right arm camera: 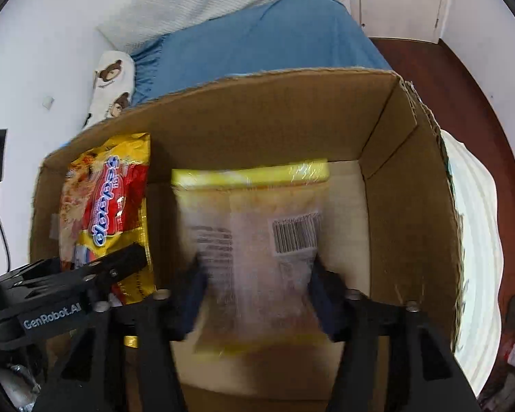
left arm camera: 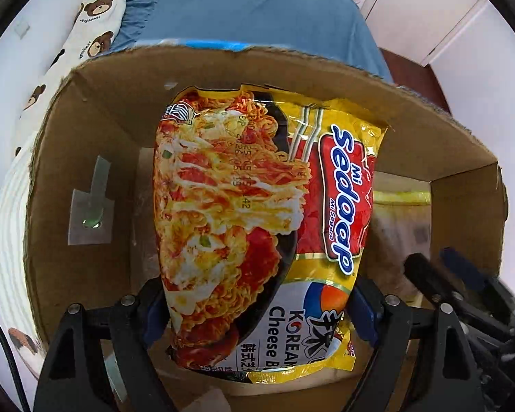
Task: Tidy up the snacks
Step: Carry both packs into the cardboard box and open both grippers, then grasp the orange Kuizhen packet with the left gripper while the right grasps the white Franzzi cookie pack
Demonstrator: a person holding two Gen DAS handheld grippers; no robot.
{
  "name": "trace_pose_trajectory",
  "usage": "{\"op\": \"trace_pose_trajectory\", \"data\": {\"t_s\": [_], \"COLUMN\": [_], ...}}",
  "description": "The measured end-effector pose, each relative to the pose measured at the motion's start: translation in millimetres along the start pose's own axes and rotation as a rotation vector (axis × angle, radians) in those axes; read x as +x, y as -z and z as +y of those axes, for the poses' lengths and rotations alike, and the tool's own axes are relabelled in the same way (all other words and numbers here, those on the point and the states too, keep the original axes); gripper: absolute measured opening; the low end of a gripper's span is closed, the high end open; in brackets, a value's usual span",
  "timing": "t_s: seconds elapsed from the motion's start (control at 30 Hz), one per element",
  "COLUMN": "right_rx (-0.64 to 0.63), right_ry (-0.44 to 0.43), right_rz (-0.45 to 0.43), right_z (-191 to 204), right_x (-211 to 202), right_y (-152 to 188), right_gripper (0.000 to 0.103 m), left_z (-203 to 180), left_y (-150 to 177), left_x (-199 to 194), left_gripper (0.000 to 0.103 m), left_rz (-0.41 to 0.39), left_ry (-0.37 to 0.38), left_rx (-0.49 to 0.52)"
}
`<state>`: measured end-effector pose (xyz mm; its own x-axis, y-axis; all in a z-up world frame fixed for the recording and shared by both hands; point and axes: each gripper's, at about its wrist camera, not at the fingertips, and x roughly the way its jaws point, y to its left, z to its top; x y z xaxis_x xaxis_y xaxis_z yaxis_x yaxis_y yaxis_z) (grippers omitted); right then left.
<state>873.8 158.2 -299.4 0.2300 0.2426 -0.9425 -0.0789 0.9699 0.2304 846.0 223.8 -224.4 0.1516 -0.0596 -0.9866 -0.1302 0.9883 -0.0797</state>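
Cardboard box (right arm camera: 257, 120) beside blue bedding (right arm camera: 257, 34), perhaps a bed

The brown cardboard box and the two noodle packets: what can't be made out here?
- Blurred yellow-edged packet, right wrist view: motion smears its printed text, and whether the right gripper presses it.
- Brown cardboard box floor, left wrist view: hidden by the yellow-and-red Mi Sedaap noodle packet in the left gripper.

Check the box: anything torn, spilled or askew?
Nothing spilled. The cardboard box has a ragged, torn top edge and a taped patch on its left wall. The Sedaap noodle packet hangs tilted in the left gripper; the second packet is blurred between the right gripper's jaws.
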Motion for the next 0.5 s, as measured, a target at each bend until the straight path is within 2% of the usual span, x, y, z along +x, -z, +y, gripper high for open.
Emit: {"op": "trace_pose_trajectory", "data": {"t_s": [0.03,0.07,0.13,0.27,0.3,0.5], "right_rx": [-0.008,-0.015,-0.024,-0.026,-0.028,-0.04], "right_ry": [0.006,0.007,0.011,0.017,0.019,0.033], "right_rz": [0.002,0.005,0.007,0.006,0.006,-0.007], "right_z": [-2.0,-3.8,-5.6,-5.3,-4.5,-2.2], "right_x": [4.9,8.1,8.8,2.7,-0.3,-29.9], "right_y": [-2.1,-4.2,-4.4,0.6,2.0,20.1], "right_gripper": [0.083,0.085,0.085,0.085,0.085,0.085], "left_z": [0.0,-10.6,-16.1,-18.8,-22.4,-28.6], "left_y": [-0.1,12.6,26.6,29.5,39.8,63.1], "left_x": [-0.4,-5.0,-0.3,-16.8,-16.9,-54.1], "left_gripper": [0.086,0.086,0.086,0.086,0.086,0.087], "left_rz": [0.0,-0.003,-0.024,-0.049,-0.056,-0.102], "left_ry": [0.003,0.004,0.003,0.004,0.004,0.017], "left_rx": [0.001,0.001,0.004,0.002,0.004,0.016]}}
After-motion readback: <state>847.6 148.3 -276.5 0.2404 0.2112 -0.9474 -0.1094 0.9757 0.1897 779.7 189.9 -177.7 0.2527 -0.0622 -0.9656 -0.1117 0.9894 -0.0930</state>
